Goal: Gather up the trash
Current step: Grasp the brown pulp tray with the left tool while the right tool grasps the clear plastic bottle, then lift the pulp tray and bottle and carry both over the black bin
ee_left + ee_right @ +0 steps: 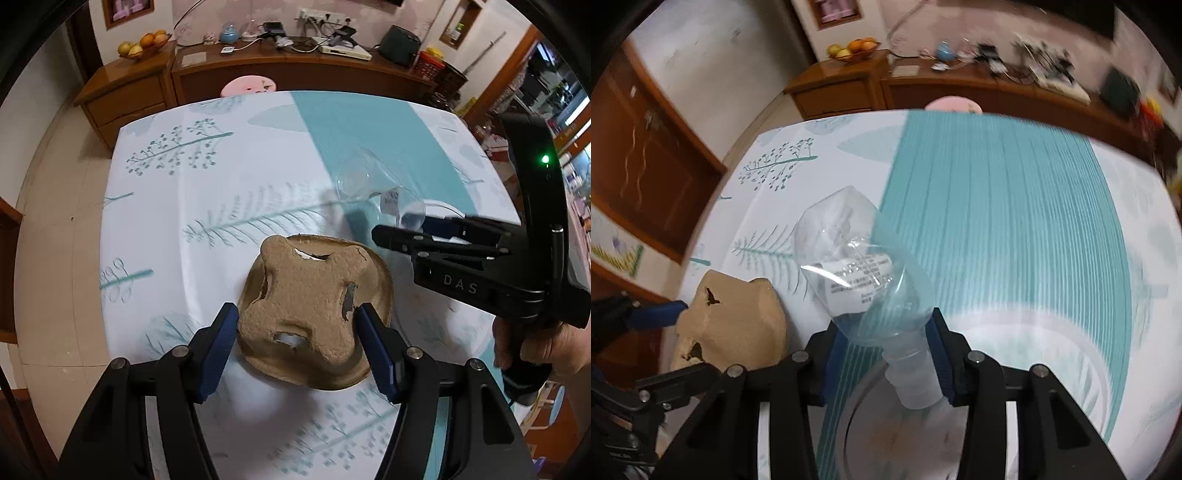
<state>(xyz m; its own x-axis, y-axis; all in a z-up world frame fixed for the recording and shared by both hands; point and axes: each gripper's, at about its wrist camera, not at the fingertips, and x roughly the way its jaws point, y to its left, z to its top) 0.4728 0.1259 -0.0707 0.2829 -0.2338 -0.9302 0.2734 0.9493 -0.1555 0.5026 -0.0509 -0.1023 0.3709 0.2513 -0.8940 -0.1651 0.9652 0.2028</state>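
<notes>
Left wrist view: my left gripper (295, 332) has its two blue pads (218, 347) pressed against the sides of a brown pulp cup carrier (314, 310), which sits upside down between my jaws, its torn holes facing up and its rim over the tablecloth (166, 206); I cannot tell whether it rests on the cloth or is lifted off it. Just past my right-hand pad, and to the right of it, my right gripper (410, 230) reaches in from the side, its black body marked DAS and my right hand (543, 343) wrapped around its handle. A clear crushed plastic bottle (369, 181) sticks out beyond its fingertips, over the teal stripe of the cloth, well clear of the carrier. In the right wrist view the right gripper (882, 354) is clenched on that plastic bottle (860, 266) near the neck, the cap end pointing back toward me and the flattened body with its white label tilting away and to the left. The pulp cup carrier (735, 325) shows low on my left there, close beside the bottle, with the left gripper's blue pad at its edge. Below my right jaws a round rim shows, too blurred to name. Farther out, beyond the far table edge, a pink round stool top (249, 85) peeks up, then a wooden sideboard (295, 70) carrying cables, a power strip, a small blue pot and a bowl of fruit (144, 44) at its left end.
</notes>
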